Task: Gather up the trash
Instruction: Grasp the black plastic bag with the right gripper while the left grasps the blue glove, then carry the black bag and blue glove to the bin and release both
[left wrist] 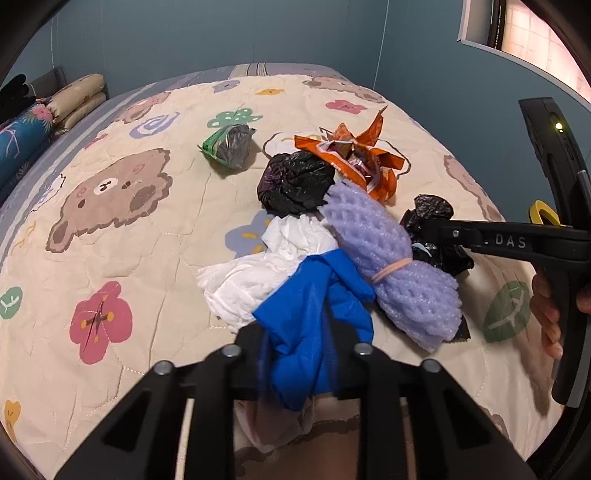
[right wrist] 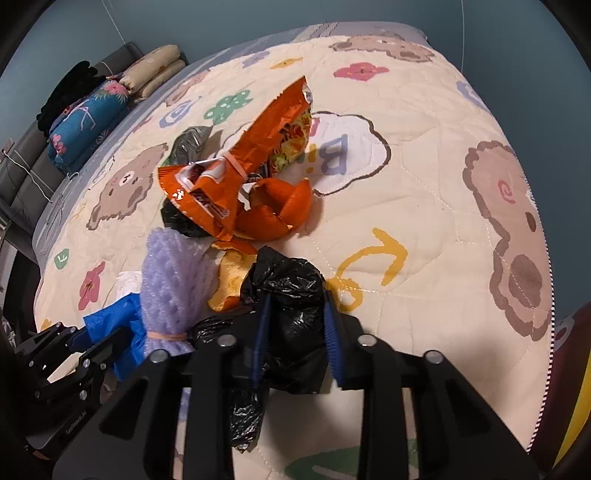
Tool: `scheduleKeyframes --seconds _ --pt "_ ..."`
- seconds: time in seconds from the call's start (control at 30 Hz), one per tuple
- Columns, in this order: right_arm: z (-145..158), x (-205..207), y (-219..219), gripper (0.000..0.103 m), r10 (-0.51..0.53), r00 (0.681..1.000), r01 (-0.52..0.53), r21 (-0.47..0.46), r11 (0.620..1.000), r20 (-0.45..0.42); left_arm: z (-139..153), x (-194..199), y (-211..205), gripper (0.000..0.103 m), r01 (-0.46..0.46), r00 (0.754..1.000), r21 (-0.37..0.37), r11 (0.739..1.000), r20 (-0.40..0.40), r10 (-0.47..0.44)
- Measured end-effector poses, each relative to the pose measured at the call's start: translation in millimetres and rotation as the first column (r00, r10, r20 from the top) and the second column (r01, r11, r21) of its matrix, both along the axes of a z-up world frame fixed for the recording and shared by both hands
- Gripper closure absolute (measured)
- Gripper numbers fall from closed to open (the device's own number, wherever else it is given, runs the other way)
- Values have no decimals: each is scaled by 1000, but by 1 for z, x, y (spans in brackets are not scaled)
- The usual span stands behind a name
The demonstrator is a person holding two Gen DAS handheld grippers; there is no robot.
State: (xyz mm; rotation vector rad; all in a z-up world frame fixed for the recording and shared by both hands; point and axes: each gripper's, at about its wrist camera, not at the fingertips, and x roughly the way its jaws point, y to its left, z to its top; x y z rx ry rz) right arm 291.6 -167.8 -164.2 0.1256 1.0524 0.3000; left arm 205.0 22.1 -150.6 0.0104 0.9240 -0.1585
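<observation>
Trash lies in a heap on a cartoon-print quilt. My left gripper is shut on a blue plastic bag, which also shows in the right wrist view. My right gripper is shut on a crumpled black bag; in the left wrist view it reaches in from the right onto that bag. Beside them lie a purple foam net, a white bag, another black bag, an orange snack wrapper and a green-grey wrapper.
Folded pillows and a blue floral bolster sit at the bed's far left. A blue wall runs behind the bed, with a window at the upper right. Orange peel lies by the wrapper.
</observation>
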Motion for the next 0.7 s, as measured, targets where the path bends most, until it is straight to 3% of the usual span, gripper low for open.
scheduleKeyframes --seconds 0.37,0.7 --pt "41 -24 -13 83 -14 988 10 25 1000 154 13 -13 10 92 -16 999 -68 998 28 18" --pt "92 -57 -40 83 -64 956 46 69 997 286 51 -33 19 93 -47 993 -92 995 106 57"
